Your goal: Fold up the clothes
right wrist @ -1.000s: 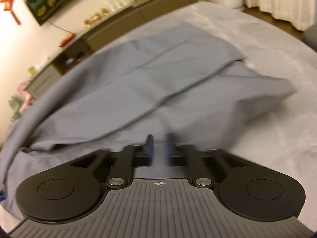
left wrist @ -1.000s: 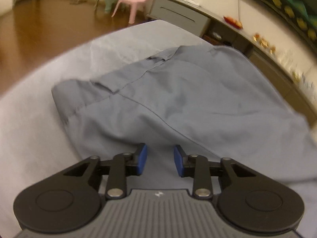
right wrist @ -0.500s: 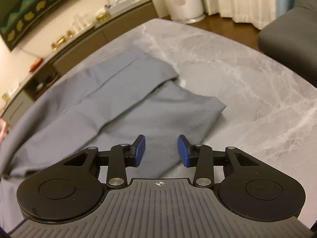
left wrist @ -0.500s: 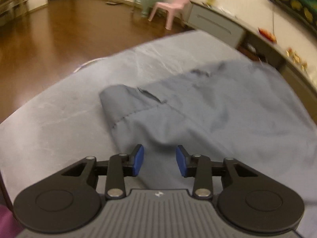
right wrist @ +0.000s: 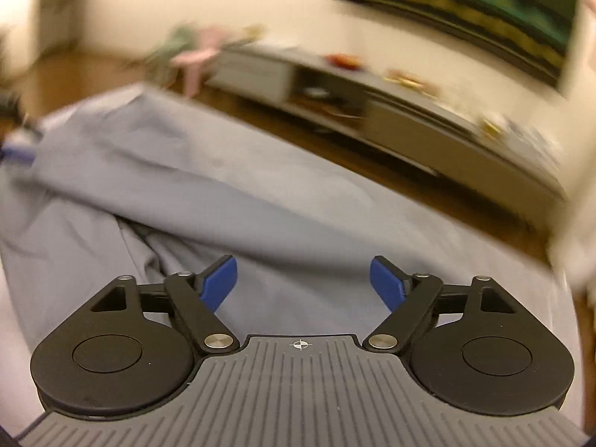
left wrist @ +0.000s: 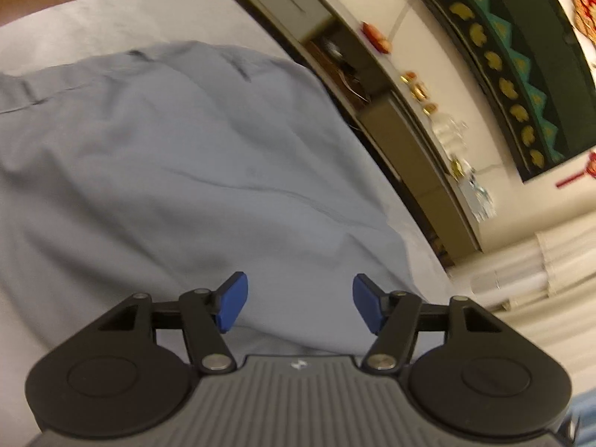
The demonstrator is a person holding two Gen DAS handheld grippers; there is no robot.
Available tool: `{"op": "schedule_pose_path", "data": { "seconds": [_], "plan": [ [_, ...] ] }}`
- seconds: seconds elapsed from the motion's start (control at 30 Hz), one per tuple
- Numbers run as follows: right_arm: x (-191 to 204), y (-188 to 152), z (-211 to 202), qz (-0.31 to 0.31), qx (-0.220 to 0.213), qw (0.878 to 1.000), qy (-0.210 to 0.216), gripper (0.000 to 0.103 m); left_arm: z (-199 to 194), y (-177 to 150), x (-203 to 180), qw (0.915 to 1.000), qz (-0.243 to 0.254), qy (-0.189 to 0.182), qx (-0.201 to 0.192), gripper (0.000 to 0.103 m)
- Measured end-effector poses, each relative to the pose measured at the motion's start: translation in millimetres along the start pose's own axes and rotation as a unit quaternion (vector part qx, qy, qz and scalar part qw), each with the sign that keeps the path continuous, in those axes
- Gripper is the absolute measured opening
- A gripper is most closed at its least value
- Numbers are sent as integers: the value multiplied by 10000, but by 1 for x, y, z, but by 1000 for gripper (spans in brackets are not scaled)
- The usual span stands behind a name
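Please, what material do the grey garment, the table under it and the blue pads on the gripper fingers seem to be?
Grey garment: likely thin woven cloth, matte; it drapes in soft creases and shows stitched seams.
Table: smooth pale grey top with faint veining, maybe marble or imitation; blur leaves it open.
Blue pads: matte, probably rubber or soft plastic, on black, seemingly plastic arms.

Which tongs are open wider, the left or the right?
The right tongs. Both are open over the grey cloth, but the right blue pads gape a bit wider than the left tongs.
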State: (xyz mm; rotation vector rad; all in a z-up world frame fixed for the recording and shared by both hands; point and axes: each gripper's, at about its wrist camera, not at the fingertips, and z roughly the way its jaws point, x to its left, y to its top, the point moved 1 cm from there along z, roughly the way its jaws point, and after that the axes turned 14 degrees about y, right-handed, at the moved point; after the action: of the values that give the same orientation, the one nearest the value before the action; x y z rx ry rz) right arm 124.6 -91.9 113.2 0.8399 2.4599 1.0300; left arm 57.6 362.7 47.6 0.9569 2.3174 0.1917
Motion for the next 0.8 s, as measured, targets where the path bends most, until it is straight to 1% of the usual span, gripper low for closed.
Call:
{"op": "schedule_pose_path", "data": {
  "seconds": [0.07,0.13,0.2,0.27,0.3,0.33,0.37,0.4,0.5,0.67,0.8],
  "plan": [
    [-2,24,35,-490,380,9977,267,81,7,4,-1,10000,-32,-4,-2,64],
    [-6,43,72,-894,778,9915,532,81,13,8,-2,10000,-67,-6,-4,64],
    [-12,51,102,-1028,1219,9839,805,81,11,8,-1,9999,-136,7,4,64],
    [-20,57,130,-1086,1711,9731,1094,80,10,10,-1,9998,-183,7,1,64],
    [-22,54,134,-1070,1836,9702,1161,78,9,11,-1,9998,-190,0,-12,64],
    [-17,51,124,-1077,1770,9710,1194,62,9,13,-1,9998,-197,-7,-24,64],
    [-12,48,113,-1084,1704,9717,1228,19,9,14,-1,9998,-204,-13,-37,64],
    [-7,45,102,-1090,1639,9723,1261,0,9,16,-2,9998,-212,-20,-50,64],
    [9,35,70,-1109,1441,9739,1362,0,11,15,-4,9998,-202,-47,-37,64],
    [37,17,16,-1132,1091,9760,1509,0,20,0,-13,9999,-41,-46,95,64],
    [89,-29,-36,-1062,609,9821,1430,0,25,-16,-23,9999,35,-146,58,65]
  ]
}}
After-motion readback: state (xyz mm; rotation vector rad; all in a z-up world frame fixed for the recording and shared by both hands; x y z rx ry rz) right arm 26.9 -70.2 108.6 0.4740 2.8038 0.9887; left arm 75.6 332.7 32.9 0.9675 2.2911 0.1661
